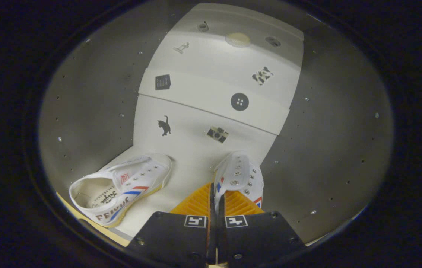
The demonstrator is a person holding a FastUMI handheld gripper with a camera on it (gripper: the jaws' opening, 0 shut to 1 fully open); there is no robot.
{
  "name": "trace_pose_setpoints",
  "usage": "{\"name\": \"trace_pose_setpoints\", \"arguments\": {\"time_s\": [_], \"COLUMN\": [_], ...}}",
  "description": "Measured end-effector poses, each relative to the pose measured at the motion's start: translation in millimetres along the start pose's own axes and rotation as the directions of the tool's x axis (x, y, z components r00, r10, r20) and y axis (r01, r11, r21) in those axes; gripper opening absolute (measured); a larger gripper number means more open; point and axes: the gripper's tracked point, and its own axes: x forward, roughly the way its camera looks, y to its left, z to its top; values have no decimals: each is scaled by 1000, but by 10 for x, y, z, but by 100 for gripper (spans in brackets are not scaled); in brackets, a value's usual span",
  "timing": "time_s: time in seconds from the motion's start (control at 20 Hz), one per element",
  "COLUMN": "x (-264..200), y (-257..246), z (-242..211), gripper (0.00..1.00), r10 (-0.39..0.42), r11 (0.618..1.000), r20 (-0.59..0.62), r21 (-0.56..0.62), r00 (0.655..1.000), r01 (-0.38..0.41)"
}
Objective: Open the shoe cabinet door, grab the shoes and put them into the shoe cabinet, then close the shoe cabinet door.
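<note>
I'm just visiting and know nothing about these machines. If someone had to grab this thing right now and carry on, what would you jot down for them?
Tongs: closed, both fingers pinching the edge of the second white shoe and holding it inside the shoe cabinet.
First white shoe: already lying on the cabinet floor, to the left of the tongs, clear of the held one.
Back panel: white, with small stickers, beyond both shoes.
Done: door apparently open, first shoe stowed, second shoe brought in.
Left: set the held shoe down beside the first, open the tongs, back out, close the door.
</note>
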Motion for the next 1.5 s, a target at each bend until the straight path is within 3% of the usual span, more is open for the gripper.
{"name": "trace_pose_setpoints", "arguments": {"time_s": [0.25, 0.5, 0.6, 0.85, 0.95, 1.15, 1.25, 1.4, 1.5], "x": [164, 189, 181, 155, 139, 105, 80, 24, -22], "y": [110, 34, -1, 104, 188, 361, 328, 349, 243], "z": [-208, -160, -171, -159, -168, -157, -118, -27, 123], "gripper": [7, 11, 20, 70, 81, 88, 90, 96, 97], "r10": [23, -29, -39, -6, 24, 103, 92, 135, 103], "r11": [1000, 999, 998, 996, 995, 990, 994, 982, 987], "r20": [-15, 34, 39, 46, 31, -8, -29, -69, -14], "r21": [21, 44, 45, 88, 95, 94, 67, 144, 125], "r00": [1000, 999, 998, 999, 999, 995, 995, 988, 995], "r01": [-22, 27, 37, 2, -27, -102, -90, -124, -100]}}
